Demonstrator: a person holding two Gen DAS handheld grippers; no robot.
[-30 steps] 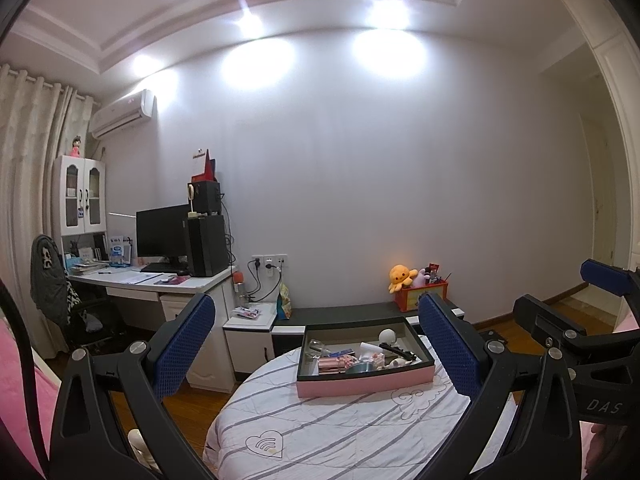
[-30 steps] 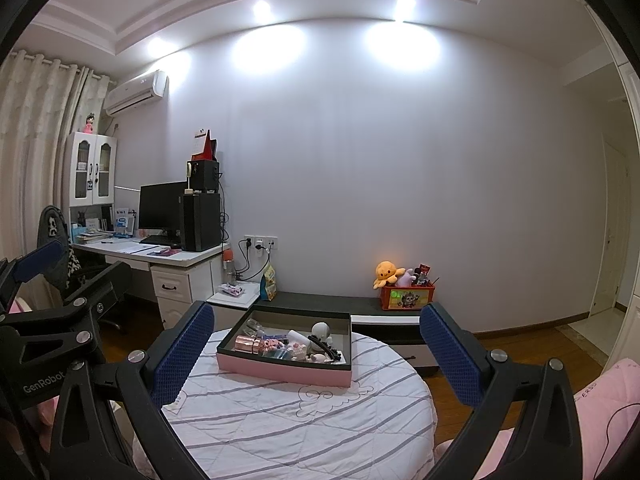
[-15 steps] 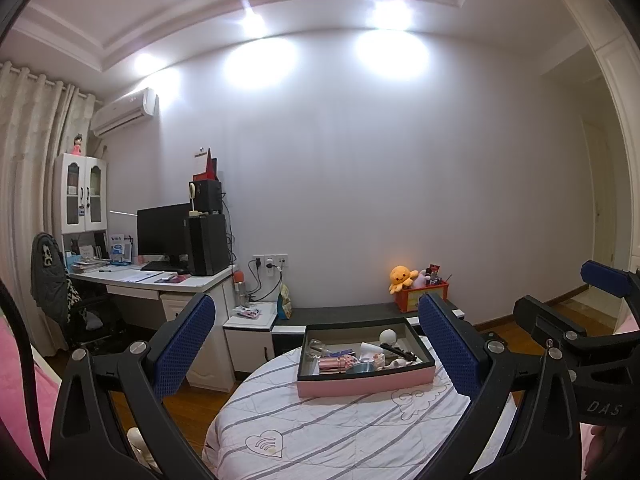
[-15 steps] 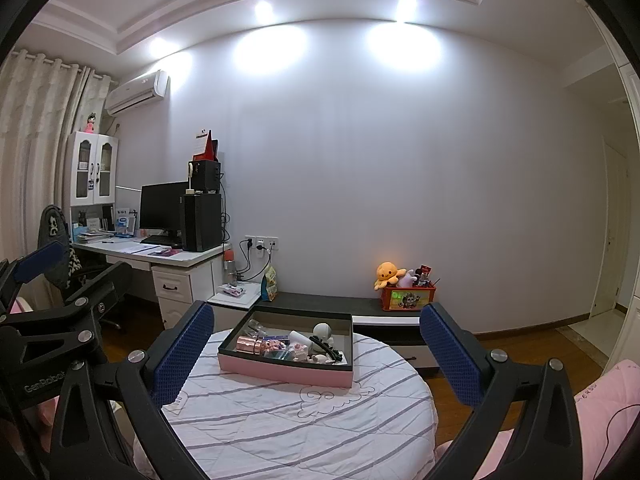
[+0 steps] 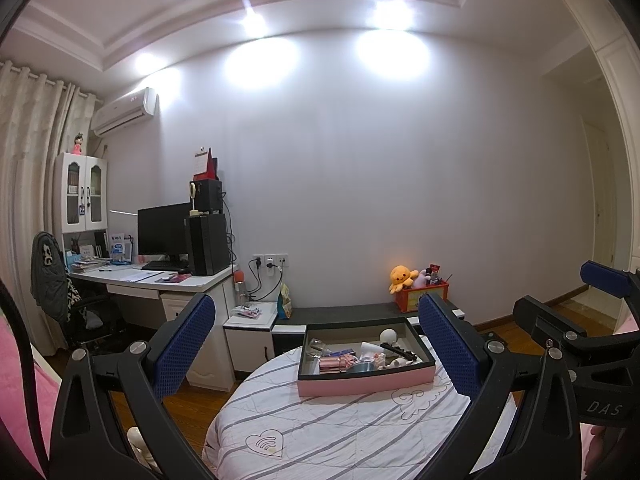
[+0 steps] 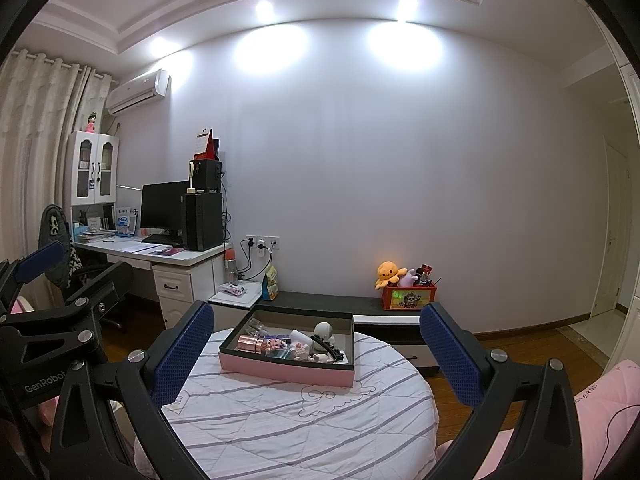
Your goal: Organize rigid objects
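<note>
1. Bare grey wall (image 5: 400, 200) fills the far side; a desk (image 5: 160, 280) stands far left.
2. Round quilted table (image 6: 304, 420) lies near, its striped top bare up to the near edge.
3. Pink tray (image 6: 288, 372) of small objects sits toward the far edge.
4. Left gripper (image 5: 316, 344) and right gripper (image 6: 316, 352) hover wide apart, holding nothing.

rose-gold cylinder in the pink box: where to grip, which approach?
Judging by its pose, grip the rose-gold cylinder mid-body, across its round sides: it lies flat near the pink box's left end. Come from above, since the box walls block a side approach. The open right gripper seems better lined up; clutter crowds its right.
</note>
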